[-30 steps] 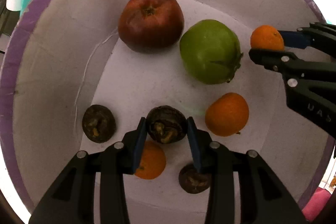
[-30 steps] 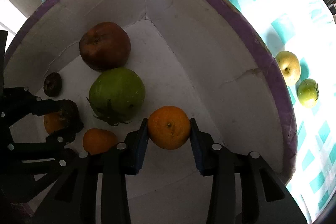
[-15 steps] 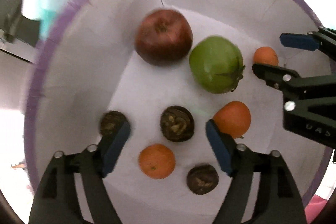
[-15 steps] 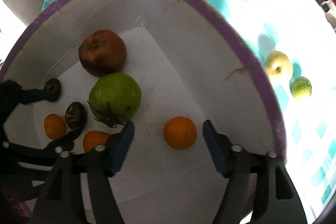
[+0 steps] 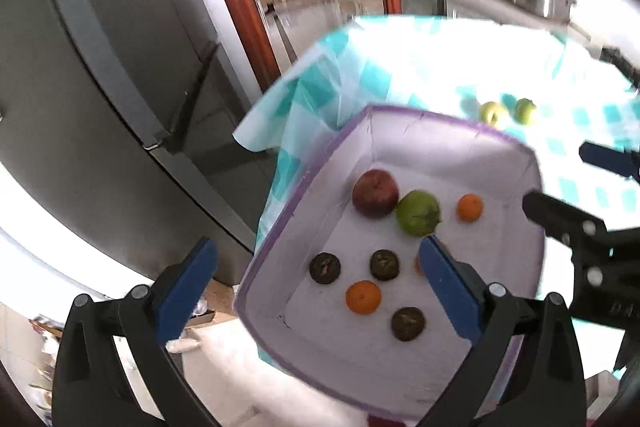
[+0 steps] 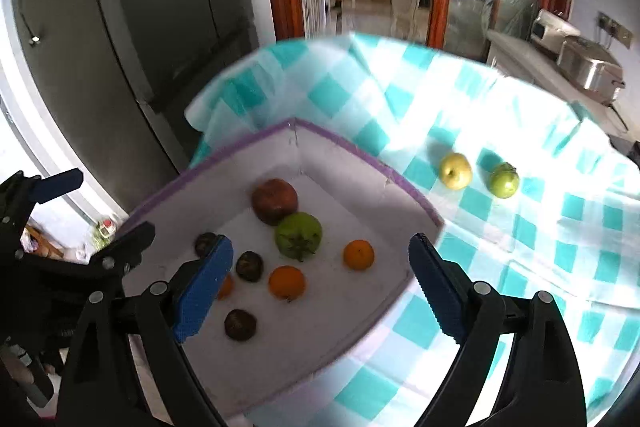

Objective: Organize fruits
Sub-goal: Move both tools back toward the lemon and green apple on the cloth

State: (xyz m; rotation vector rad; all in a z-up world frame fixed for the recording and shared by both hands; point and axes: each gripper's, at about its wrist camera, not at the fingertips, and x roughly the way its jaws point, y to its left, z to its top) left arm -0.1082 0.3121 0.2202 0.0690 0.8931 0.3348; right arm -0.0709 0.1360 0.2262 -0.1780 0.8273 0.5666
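Note:
A white box with a purple rim [image 5: 304,183] [image 6: 348,147] holds a dark red apple [image 5: 375,192] [image 6: 274,201], a green persimmon [image 5: 418,213] [image 6: 298,235], three oranges, one at the right [image 5: 469,207] [image 6: 358,254], and three dark brown fruits [image 5: 325,267] [image 6: 249,266]. My left gripper [image 5: 316,279] is open and empty, high above the box. My right gripper [image 6: 320,279] is open and empty, also above the box. A yellow apple [image 6: 455,170] [image 5: 491,111] and a small green fruit [image 6: 504,180] [image 5: 525,111] lie on the cloth beyond the box.
The box stands on a table with a teal and white checked cloth [image 6: 520,247], near its left corner. A dark grey fridge [image 5: 100,87] stands to the left. A counter with metal appliances [image 6: 588,71] is at the far right.
Both grippers opened, dropping a dark brown fruit and an orange into the box, then rose well above it. The view now takes in the room.

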